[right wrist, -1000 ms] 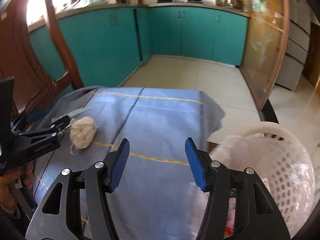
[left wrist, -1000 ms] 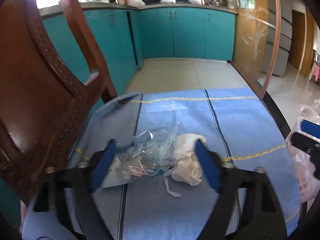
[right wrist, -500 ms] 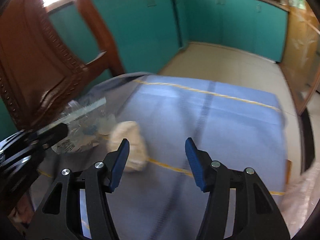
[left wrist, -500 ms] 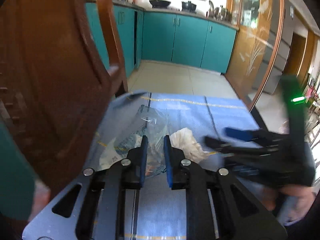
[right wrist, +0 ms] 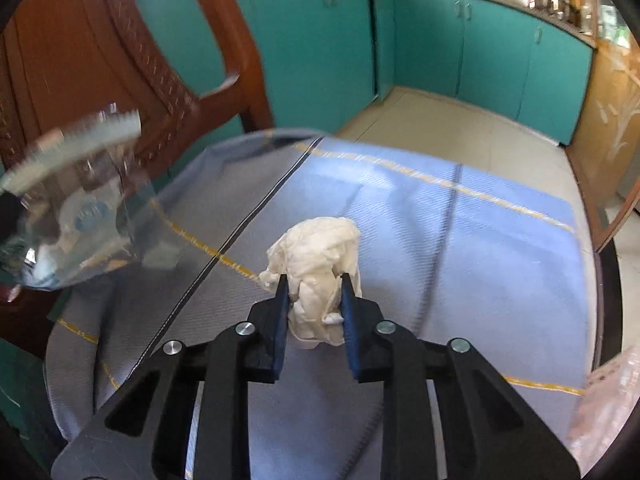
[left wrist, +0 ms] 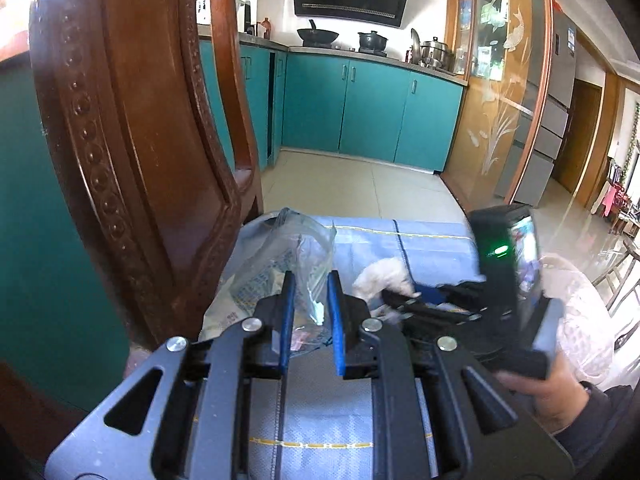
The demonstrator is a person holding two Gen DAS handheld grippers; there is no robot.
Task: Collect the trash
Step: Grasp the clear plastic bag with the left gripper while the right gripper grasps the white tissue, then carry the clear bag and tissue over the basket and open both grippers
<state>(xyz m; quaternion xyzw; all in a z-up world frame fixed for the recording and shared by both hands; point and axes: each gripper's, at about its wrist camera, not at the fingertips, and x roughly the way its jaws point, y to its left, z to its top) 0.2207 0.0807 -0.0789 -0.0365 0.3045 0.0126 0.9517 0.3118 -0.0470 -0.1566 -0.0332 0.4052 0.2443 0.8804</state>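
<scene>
Left gripper (left wrist: 311,304) clamped on clear plastic bag (left wrist: 280,264) near table's left edge; right gripper (right wrist: 314,300) closed around crumpled tissue (right wrist: 316,256) mid-tablecloth (right wrist: 460,232)

The left side is blocked by a carved wooden chair (left wrist: 132,152), set close against the blue cloth (right wrist: 460,240); a clear plastic bag (right wrist: 80,208) is held up beside it in the left gripper (left wrist: 310,312); open cloth is seen ahead and to the right of the crumpled tissue (right wrist: 320,264); the right edge is bounded by a white basket (left wrist: 580,320).
</scene>
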